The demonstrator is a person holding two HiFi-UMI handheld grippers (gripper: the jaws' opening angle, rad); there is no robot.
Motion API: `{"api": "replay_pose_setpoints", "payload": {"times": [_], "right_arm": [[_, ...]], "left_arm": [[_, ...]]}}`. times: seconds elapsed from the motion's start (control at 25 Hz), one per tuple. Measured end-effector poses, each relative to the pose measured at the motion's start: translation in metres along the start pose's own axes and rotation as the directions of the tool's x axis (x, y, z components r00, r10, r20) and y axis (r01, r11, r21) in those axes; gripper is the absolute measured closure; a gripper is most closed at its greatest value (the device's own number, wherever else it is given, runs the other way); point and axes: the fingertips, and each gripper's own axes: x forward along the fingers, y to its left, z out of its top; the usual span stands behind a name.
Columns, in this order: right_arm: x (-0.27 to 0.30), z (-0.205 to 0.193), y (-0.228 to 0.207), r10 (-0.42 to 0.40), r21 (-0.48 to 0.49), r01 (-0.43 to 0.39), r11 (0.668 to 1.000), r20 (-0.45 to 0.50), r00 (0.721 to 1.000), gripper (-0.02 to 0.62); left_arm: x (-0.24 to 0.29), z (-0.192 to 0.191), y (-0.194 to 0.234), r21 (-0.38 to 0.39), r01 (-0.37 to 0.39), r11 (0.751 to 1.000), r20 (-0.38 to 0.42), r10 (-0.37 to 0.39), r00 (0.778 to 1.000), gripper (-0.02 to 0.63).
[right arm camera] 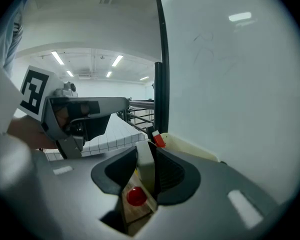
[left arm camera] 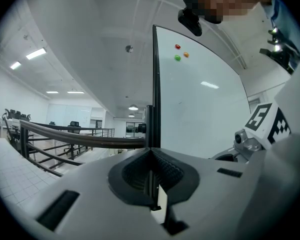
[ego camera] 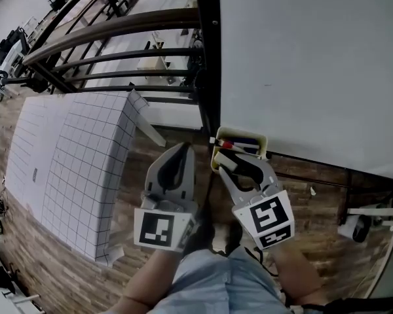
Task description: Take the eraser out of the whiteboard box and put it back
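Note:
The pale eraser (right arm camera: 146, 166) stands on edge between the jaws of my right gripper (right arm camera: 147, 150), and both pads seem to touch it. In the head view that gripper (ego camera: 234, 164) reaches the near rim of the cream whiteboard box (ego camera: 259, 138), with the eraser (ego camera: 226, 165) at its tips. Markers (ego camera: 239, 144) lie in the box, and one red-capped marker (right arm camera: 159, 140) shows just past the jaws. To the left of the box my left gripper (ego camera: 180, 150) hangs beside the board's frame. Its jaws (left arm camera: 151, 151) are shut and hold nothing.
The whiteboard (ego camera: 314, 64) fills the right side, with a black frame post (ego camera: 209, 57) at its left edge. Coloured magnets (left arm camera: 178, 58) sit high on it. A gridded white panel (ego camera: 72, 162) lies left on the wooden floor, below a dark railing (ego camera: 111, 31). A caster (ego camera: 354, 227) stands right.

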Motion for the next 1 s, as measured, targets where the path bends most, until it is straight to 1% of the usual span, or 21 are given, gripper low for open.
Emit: {"api": "replay_pose_setpoints", "payload": {"times": [0.16,0.28,0.44,0.6,0.68,0.72,0.76,0.8,0.92,1.0], "right_arm": [[0.001,0.0,-0.001,0.0,0.004,0.0,1.0,-0.006,1.0,0.466],[-0.004,0.001,-0.002,-0.001,0.013,0.001,1.0,-0.008,1.0,0.451],[-0.016,0.007,-0.001,0.004,0.011,-0.004,1.0,0.024,1.0,0.451],[-0.036,0.016,-0.005,-0.022,0.004,0.022,1.0,0.075,0.997,0.455],[-0.049,0.023,-0.009,-0.036,-0.005,0.037,0.999,0.118,0.992,0.49],[-0.056,0.028,-0.01,-0.037,-0.011,0.039,0.999,0.142,0.989,0.52],[-0.062,0.032,-0.011,-0.037,-0.014,0.04,0.999,0.165,0.986,0.564],[-0.068,0.036,-0.011,-0.04,-0.014,0.043,0.999,0.182,0.982,0.591],[-0.085,0.044,-0.015,-0.069,-0.01,0.073,0.997,0.215,0.974,0.594],[-0.095,0.049,-0.017,-0.078,-0.017,0.084,0.996,0.242,0.967,0.594]], "left_arm": [[0.0,-0.001,-0.001,-0.001,0.002,1.0,-0.005,-0.002,1.0,0.607],[-0.001,0.003,-0.002,0.007,0.001,1.0,0.006,-0.001,1.0,0.607],[-0.004,0.012,-0.005,0.014,-0.01,1.0,0.04,0.01,0.999,0.607],[-0.012,0.02,-0.015,0.021,-0.012,1.0,0.051,0.011,0.999,0.607],[-0.016,0.024,-0.02,0.022,-0.019,1.0,0.062,0.017,0.998,0.607],[-0.019,0.026,-0.023,0.02,-0.022,1.0,0.065,0.021,0.998,0.607],[-0.021,0.028,-0.026,0.02,-0.027,0.999,0.071,0.025,0.997,0.607],[-0.023,0.032,-0.029,0.022,-0.031,0.999,0.08,0.03,0.996,0.607],[-0.03,0.042,-0.039,0.034,-0.046,0.998,0.11,0.042,0.993,0.607],[-0.034,0.047,-0.046,0.044,-0.046,0.998,0.113,0.041,0.993,0.607]]}}
